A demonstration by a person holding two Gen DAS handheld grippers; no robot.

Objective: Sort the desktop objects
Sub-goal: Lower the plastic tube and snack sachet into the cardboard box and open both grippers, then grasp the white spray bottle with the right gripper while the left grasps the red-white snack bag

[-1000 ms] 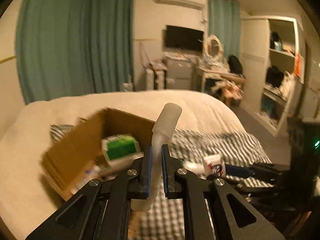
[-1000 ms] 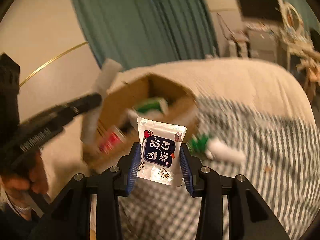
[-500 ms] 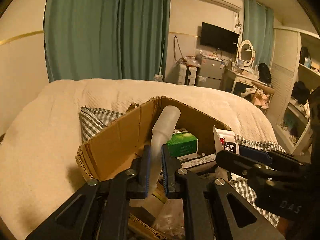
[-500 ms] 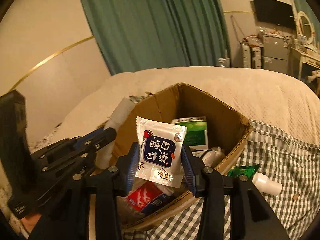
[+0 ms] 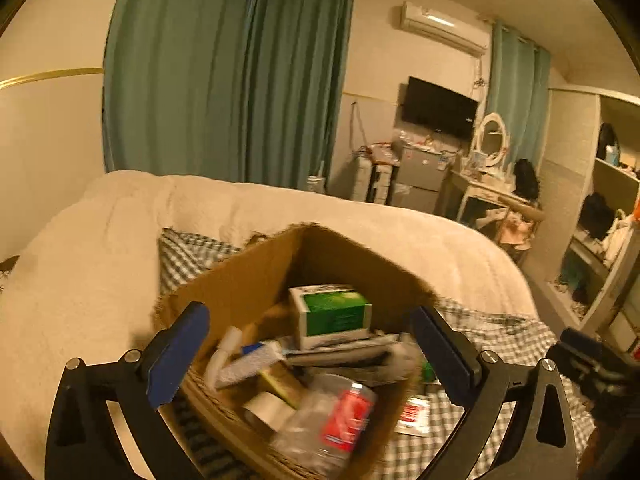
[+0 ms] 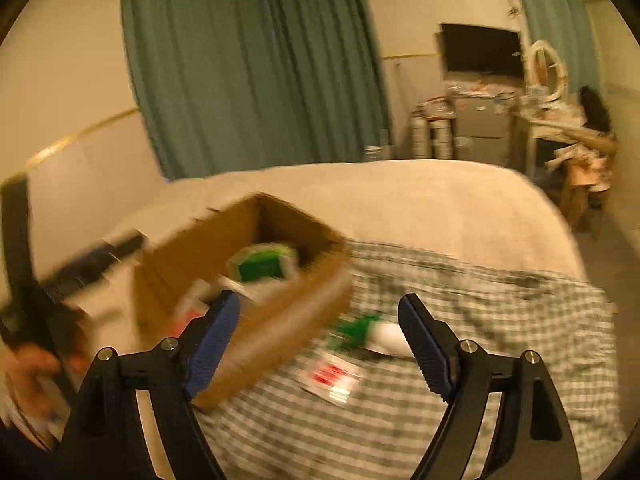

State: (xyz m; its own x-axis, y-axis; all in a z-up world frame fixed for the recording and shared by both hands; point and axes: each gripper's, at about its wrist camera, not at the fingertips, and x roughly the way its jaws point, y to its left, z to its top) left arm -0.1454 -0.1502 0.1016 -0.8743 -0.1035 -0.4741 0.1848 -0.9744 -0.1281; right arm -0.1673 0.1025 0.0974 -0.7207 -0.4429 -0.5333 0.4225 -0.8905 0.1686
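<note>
A brown cardboard box (image 5: 248,280) stands on the bed and holds a green-and-white carton (image 5: 330,314), a white tube (image 5: 250,360), a tape roll (image 5: 266,410) and a clear bottle with a red label (image 5: 340,420). My left gripper (image 5: 316,354) hangs open just over the box with nothing between its fingers. In the right wrist view the same box (image 6: 260,312) is blurred. My right gripper (image 6: 320,340) is open and empty above the checked cloth (image 6: 480,340), right of the box. A green-and-white bottle (image 6: 372,332) and a red-and-white sachet (image 6: 332,376) lie on the cloth.
The bed's cream blanket (image 5: 80,264) spreads left of and behind the box. The red-and-white sachet (image 5: 414,414) lies by the box's right side. A hand (image 6: 28,364) holds the left gripper at the far left. Green curtains, a TV, a dresser and shelves stand beyond the bed.
Both grippers have opened: the left has let go of the white tube and the right of the snack packet, over the box. The right gripper has swung right, over the cloth.
</note>
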